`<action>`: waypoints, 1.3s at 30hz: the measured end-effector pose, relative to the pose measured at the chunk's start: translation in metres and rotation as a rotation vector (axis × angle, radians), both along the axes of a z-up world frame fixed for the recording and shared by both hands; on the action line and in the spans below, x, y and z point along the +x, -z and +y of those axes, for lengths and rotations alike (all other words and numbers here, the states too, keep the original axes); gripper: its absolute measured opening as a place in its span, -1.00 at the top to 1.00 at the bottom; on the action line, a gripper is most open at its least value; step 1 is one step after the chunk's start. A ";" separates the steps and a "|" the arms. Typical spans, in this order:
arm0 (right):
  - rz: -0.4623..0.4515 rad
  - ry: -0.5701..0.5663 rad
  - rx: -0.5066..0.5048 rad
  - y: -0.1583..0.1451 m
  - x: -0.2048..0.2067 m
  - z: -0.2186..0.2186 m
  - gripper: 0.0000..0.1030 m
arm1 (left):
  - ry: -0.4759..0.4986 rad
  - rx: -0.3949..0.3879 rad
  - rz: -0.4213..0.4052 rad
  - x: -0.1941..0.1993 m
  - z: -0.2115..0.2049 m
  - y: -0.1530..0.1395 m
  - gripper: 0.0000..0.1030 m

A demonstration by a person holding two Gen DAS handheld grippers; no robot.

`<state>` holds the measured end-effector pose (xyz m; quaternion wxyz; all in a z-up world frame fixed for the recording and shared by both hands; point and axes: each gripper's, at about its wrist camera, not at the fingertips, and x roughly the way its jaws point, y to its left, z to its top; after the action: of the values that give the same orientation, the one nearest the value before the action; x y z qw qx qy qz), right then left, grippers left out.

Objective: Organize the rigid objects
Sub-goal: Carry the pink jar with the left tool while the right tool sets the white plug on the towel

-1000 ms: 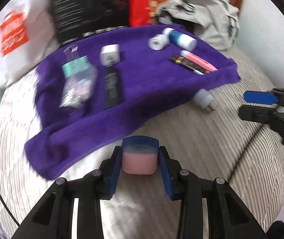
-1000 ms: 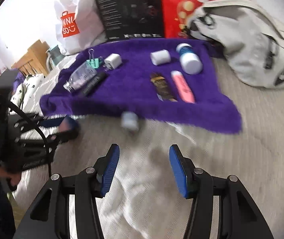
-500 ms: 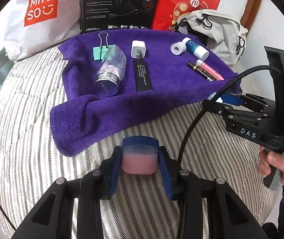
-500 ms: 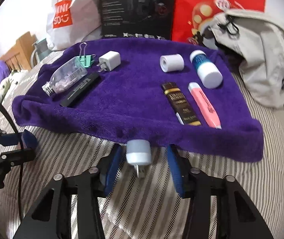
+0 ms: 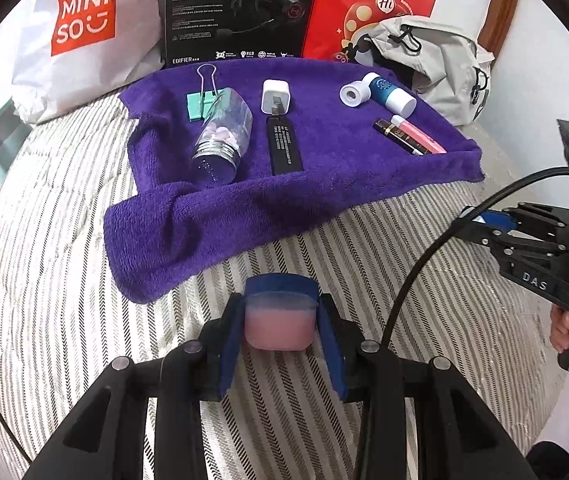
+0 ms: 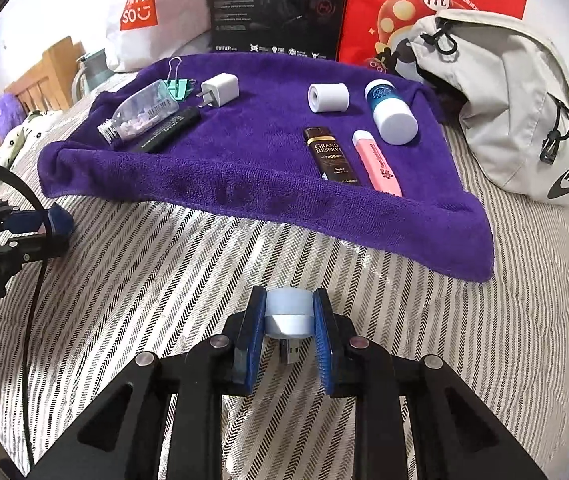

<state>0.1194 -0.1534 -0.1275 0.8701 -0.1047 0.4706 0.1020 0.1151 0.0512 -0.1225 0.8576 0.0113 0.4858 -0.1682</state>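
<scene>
Holding two small items off the bed, we sit just short of the purple towel point(image 6: 252, 152), our landmark. Our left tool point(image 5: 278, 334) pinches a pink jar with a blue lid point(image 5: 278, 320); our right tool point(image 6: 288, 326) pinches a pale USB night light point(image 6: 287, 314). Both hover near the towel's front edge, likely bound for its bare middle, between the black stick point(image 5: 284, 146) and the brown tube point(image 6: 330, 156).
</scene>
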 end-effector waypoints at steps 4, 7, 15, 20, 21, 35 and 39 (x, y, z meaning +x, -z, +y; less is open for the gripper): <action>-0.022 -0.001 0.002 0.001 -0.004 -0.001 0.55 | 0.023 0.097 -0.047 -0.005 -0.012 0.001 0.32; 0.026 -0.024 0.029 -0.002 -0.004 -0.001 0.55 | 0.011 0.044 -0.012 -0.001 -0.003 -0.002 0.32; 0.062 -0.075 0.151 -0.015 -0.015 -0.008 0.55 | -0.018 -0.077 0.034 -0.002 0.019 -0.014 0.33; 0.068 -0.101 0.186 -0.018 -0.013 -0.010 0.55 | -0.017 -0.081 0.032 0.001 0.018 -0.024 0.33; 0.067 -0.101 0.190 -0.018 -0.013 -0.011 0.55 | -0.018 -0.075 0.030 0.002 0.017 -0.026 0.33; 0.009 -0.117 0.225 -0.050 0.012 -0.018 0.55 | 0.001 -0.081 -0.003 0.031 0.006 -0.046 0.33; -0.011 -0.123 0.226 -0.058 0.035 -0.016 0.55 | -0.002 -0.078 -0.003 0.037 0.008 -0.044 0.33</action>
<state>0.1545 -0.1696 -0.0691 0.8710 -0.0353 0.4440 0.2071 0.1523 0.0593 -0.0783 0.8583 -0.0224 0.4776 -0.1863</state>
